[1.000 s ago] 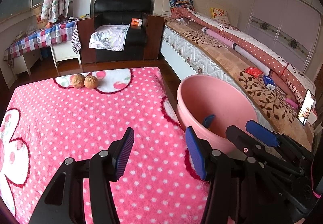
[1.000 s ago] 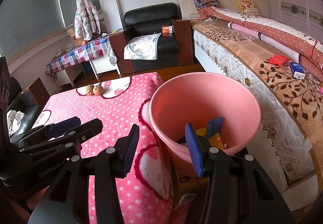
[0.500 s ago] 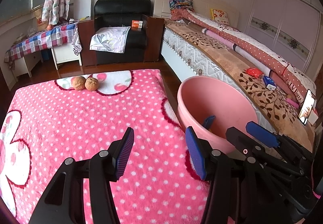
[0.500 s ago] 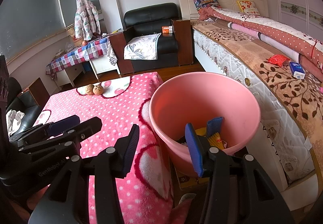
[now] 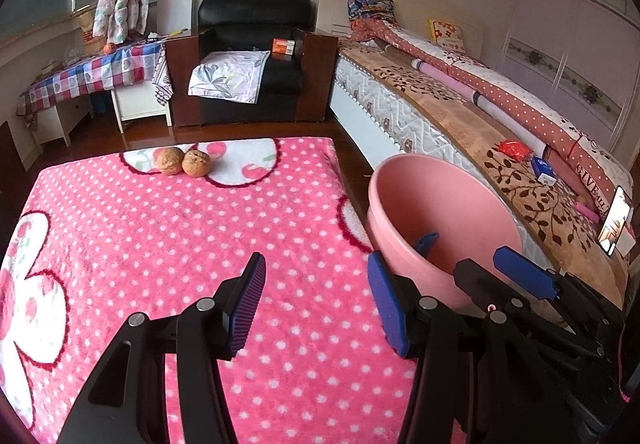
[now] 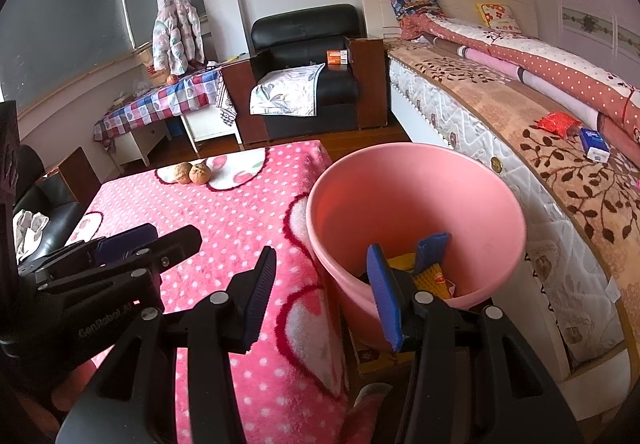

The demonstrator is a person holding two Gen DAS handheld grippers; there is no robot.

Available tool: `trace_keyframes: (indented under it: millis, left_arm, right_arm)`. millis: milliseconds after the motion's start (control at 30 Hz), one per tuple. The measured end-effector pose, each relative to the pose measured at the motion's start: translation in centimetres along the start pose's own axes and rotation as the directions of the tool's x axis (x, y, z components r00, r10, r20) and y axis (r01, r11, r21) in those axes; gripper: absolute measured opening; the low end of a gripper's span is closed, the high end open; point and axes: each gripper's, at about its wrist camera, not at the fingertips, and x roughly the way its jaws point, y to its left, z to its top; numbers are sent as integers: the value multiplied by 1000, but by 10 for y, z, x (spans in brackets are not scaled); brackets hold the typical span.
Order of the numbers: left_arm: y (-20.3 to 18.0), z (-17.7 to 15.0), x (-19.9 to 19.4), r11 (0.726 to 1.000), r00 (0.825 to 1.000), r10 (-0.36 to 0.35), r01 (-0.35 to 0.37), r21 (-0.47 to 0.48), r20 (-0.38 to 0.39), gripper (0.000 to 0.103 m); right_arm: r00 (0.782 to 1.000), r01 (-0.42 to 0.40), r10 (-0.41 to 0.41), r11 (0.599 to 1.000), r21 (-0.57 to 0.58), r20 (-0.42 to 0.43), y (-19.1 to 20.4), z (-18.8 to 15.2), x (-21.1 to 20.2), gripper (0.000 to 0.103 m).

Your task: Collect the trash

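Jaws on both tools stand released, with nothing between the blue pads: the left gripper point(image 5: 316, 304) hangs over the near part of the pink dotted surface point(image 5: 160, 228), and the right gripper point(image 6: 320, 284) sits at the near rim of the pink bucket point(image 6: 492, 211), one finger over the cloth and the other over the bucket's mouth. Compared with a second ago almost nothing has changed; both tools hold the same pose and the same gap, and the view has only drifted a touch. That stillness reads as a pause between pieces rather than a step in progress.

Trash already lies in the bottom of the bucket: a yellow wrapper point(image 6: 434, 276) with something blue point(image 6: 432, 246) standing beside it. The bucket stands just right of the surface, between it and the bed point(image 5: 460, 115).

Left on the surface are two walnuts point(image 5: 184, 161), touching each other at the far edge on a white cherry patch, well apart from both tools. If they count as trash, they look like the next pickup, and the left tool is nearer that side. A red packet point(image 6: 558, 122) and a blue box point(image 6: 596, 149) lie on the bed to the right.
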Motion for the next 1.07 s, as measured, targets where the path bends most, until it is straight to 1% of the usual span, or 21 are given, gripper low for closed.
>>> trace_keyframes:
  millis: [433,667,800,900,1067]
  left_arm:
    - [24,1,-7,998,999,52,-52,-42,10,53]
    - [36,-1,-13,996,998,66,-65,-66,14,53]
    - [39,-2,-18,995,996,71,-67,-69,48,53]
    - [39,-2,-17,995,997,70,-68,-72,26,53]
    - [41,-3,-20,994,996,81,-79,-78,28,53]
  right_arm:
    - [999,-35,35,998,-45,-18,24,2,7,48]
    - [998,-53,51,996,-74,-20,40,4,8,48]
    - [999,-51,50,995,-83,-20,44,4,6,48]
    - [999,-52,51,995,-81,-19,44,4,6,48]
    - [999,-54,53,995,-88,-12,45,3,3,48]
